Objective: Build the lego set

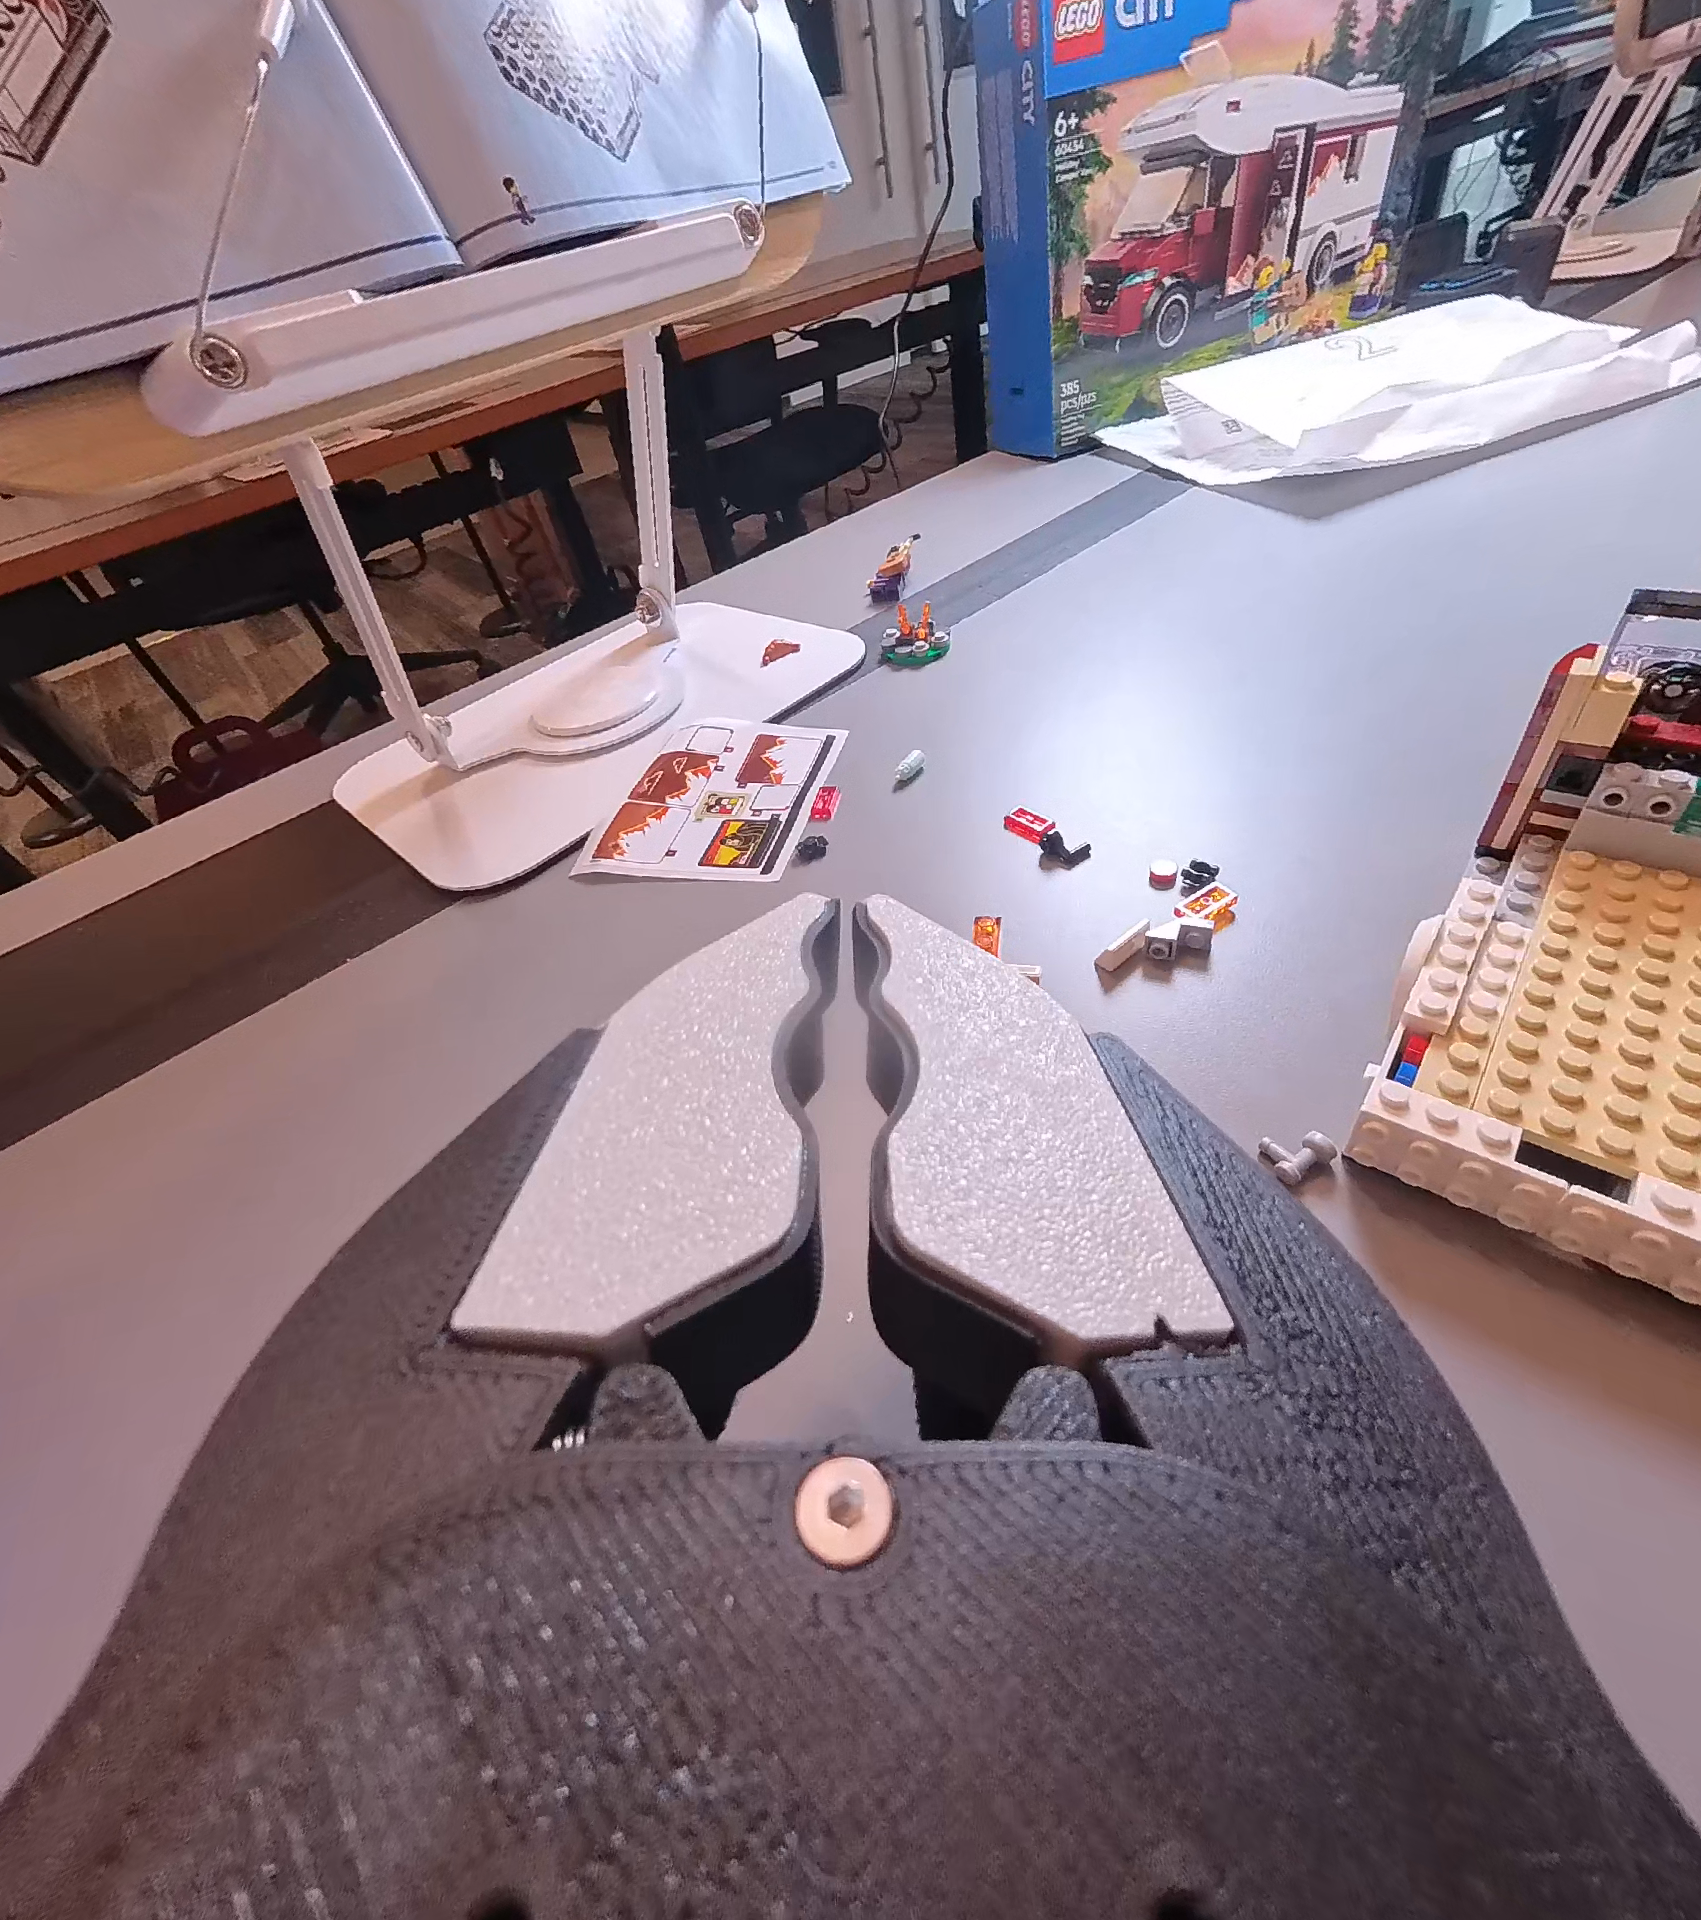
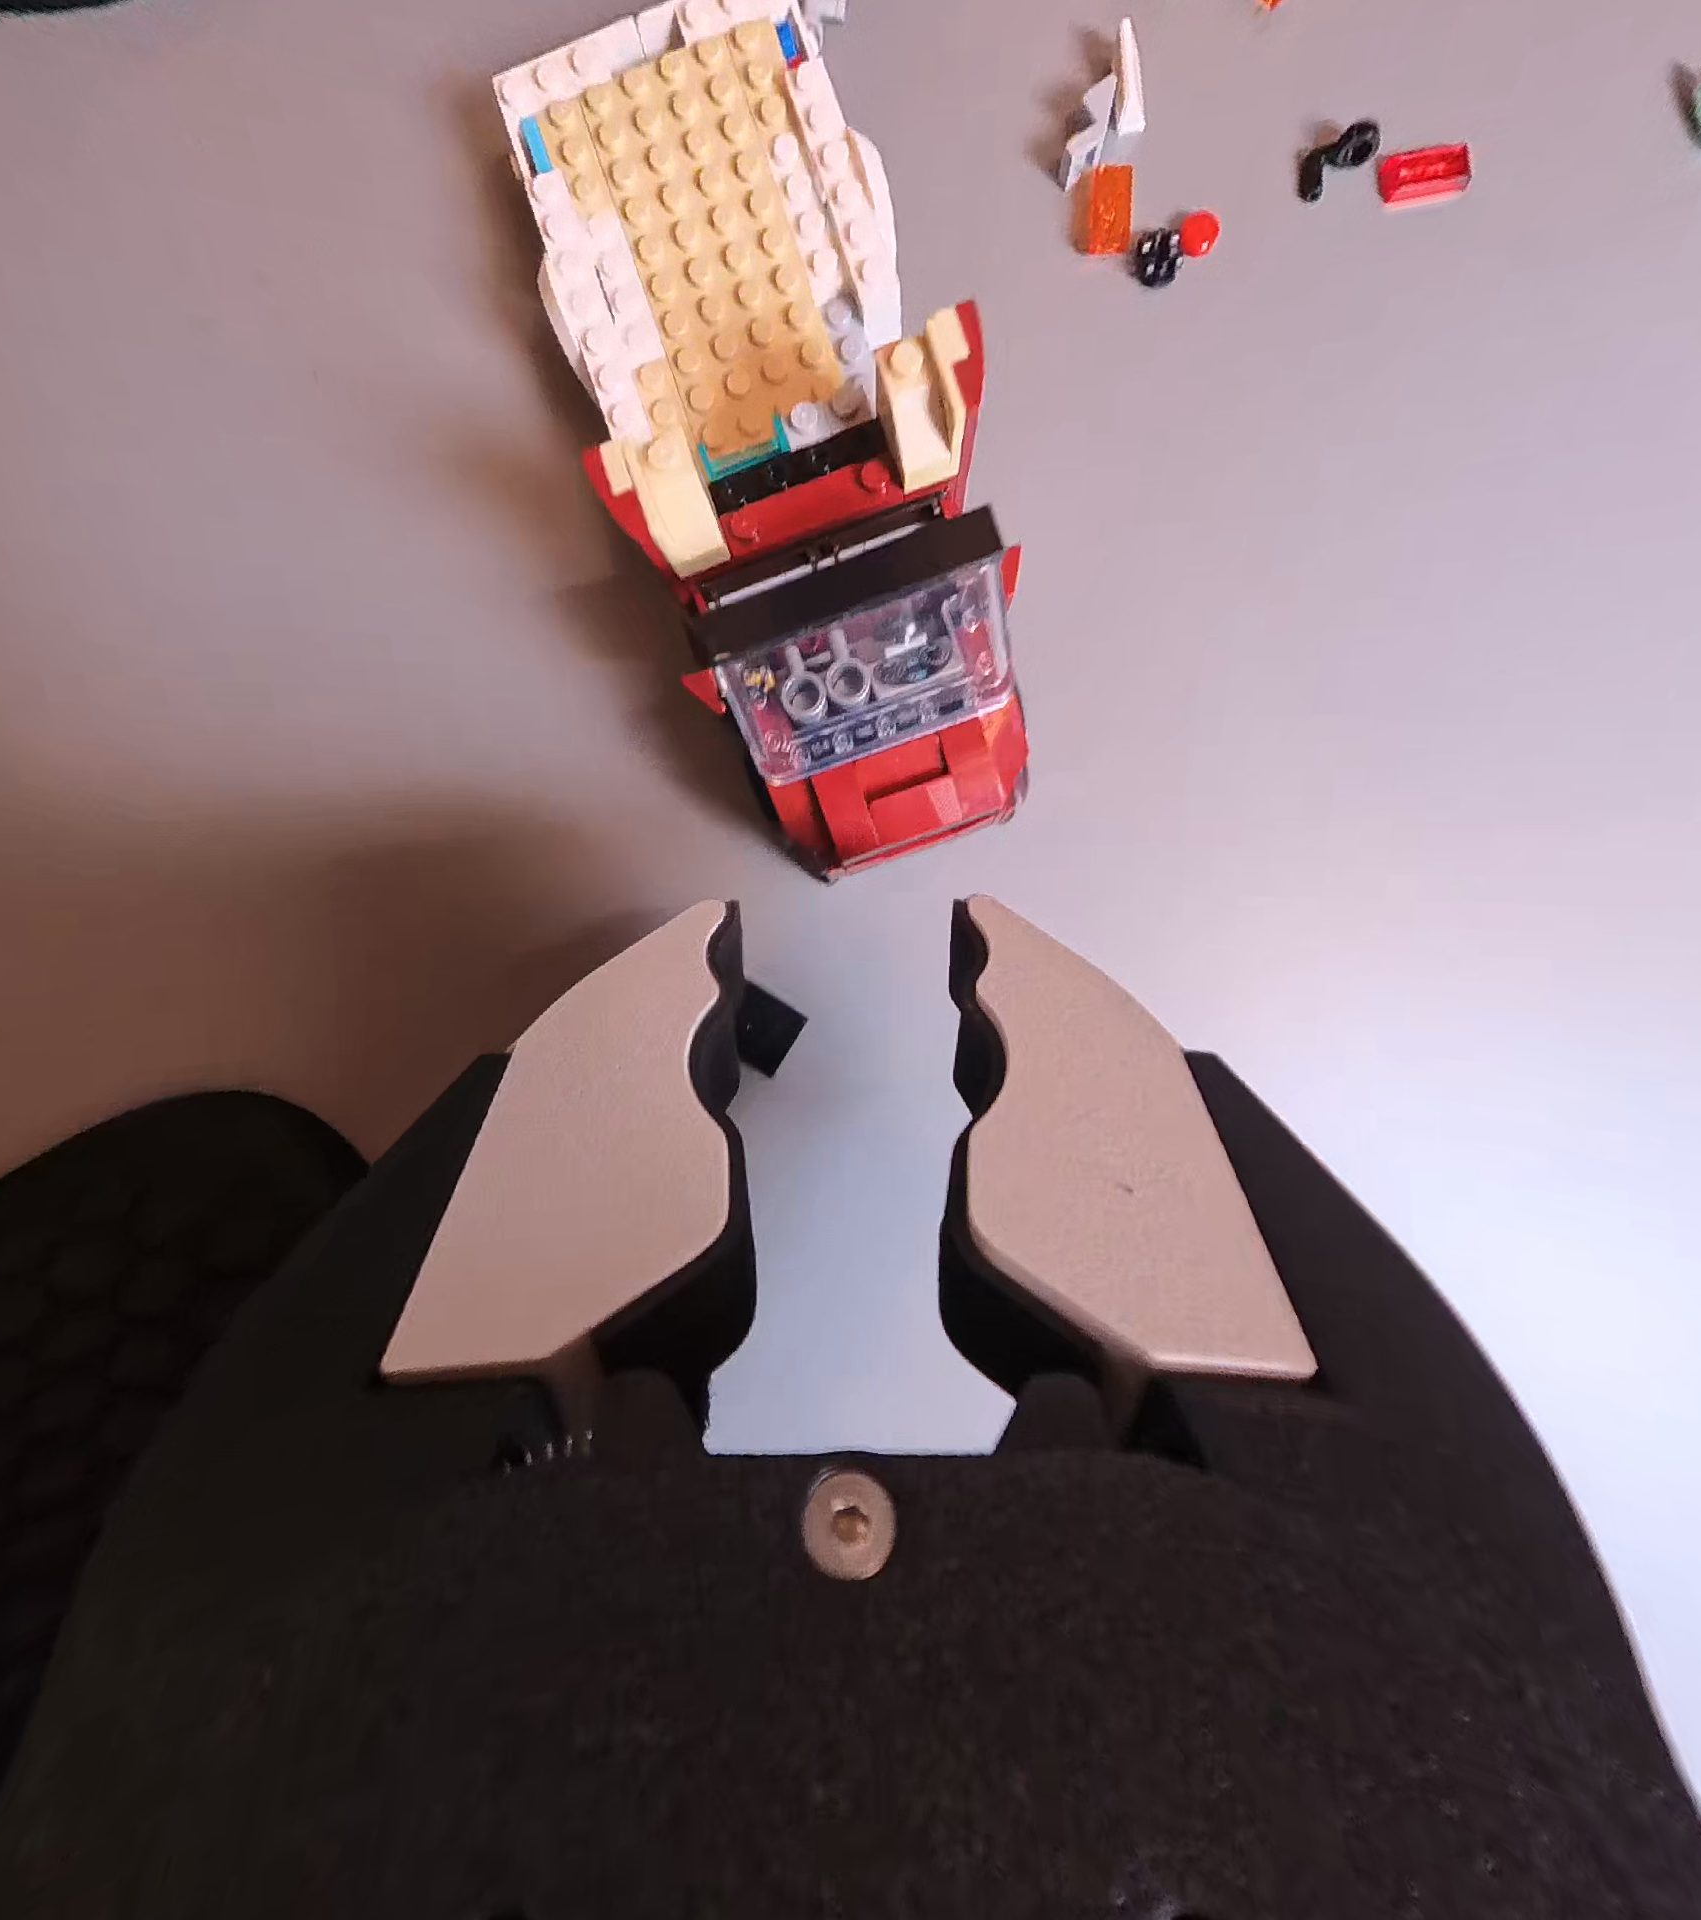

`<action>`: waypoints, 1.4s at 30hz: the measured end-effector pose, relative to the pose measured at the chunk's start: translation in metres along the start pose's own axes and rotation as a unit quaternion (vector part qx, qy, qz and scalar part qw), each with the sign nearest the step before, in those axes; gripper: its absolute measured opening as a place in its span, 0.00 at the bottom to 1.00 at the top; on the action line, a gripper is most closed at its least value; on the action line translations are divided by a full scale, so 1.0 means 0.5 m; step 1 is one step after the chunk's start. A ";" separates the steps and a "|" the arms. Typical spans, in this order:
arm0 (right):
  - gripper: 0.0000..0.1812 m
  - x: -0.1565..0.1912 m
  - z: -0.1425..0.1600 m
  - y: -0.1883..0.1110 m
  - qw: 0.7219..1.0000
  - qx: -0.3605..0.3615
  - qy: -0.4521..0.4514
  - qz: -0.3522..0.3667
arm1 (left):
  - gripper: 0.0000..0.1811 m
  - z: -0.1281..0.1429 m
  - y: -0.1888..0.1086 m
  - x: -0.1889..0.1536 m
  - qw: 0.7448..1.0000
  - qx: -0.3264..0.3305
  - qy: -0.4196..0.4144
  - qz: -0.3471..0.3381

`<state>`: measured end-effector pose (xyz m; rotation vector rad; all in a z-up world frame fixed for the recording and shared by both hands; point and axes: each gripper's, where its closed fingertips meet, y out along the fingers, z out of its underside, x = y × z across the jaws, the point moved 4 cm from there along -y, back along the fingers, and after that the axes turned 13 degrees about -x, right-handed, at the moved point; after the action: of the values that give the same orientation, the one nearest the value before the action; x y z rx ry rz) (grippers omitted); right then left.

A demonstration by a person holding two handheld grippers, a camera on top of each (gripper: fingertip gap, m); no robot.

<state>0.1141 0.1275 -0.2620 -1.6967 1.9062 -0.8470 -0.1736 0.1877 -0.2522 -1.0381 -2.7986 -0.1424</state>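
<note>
Left claw: my left gripper (image 1: 847, 914) has its tips almost touching and I see nothing held between them.
Right claw: my right gripper (image 2: 846, 920) stands partly open; a small black piece (image 2: 768, 1029) shows just beside its left finger, but I cannot tell if it touches.
Camper: the half-built camper (image 2: 773, 416) lies on the table (image 2: 202, 520) straight ahead of the right claw, red nose towards it.
Axis: its long axis runs away from the claw, nearly in line with the fingers.
Nearer arm: the right, I judge; from the left claw the camper (image 1: 1604, 1018) is off to the right.
Loose parts: small bricks (image 1: 1168, 925) lie ahead of the left claw.
</note>
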 end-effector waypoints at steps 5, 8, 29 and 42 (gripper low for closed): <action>0.19 -0.028 -0.052 -0.008 0.997 -0.077 -0.009 0.018 | 0.02 0.007 0.006 -0.007 1.000 0.019 0.010 0.011; 0.14 -0.067 -0.092 -0.017 0.988 -0.139 -0.016 0.061 | 0.03 0.018 0.013 -0.017 0.998 0.046 0.022 0.025; 0.05 -0.137 -0.141 -0.004 0.968 -0.228 -0.001 0.107 | 0.07 0.096 0.074 -0.045 0.949 0.264 -0.014 0.169; 0.06 -0.041 -0.149 -0.044 0.966 -0.225 -0.047 0.119 | 0.06 -0.030 0.039 -0.120 0.954 0.131 -0.017 0.267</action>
<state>0.0815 0.1575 -0.1949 -1.6593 2.2994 -0.2469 -0.1143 0.1620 -0.2472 -1.6738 -2.3624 0.3041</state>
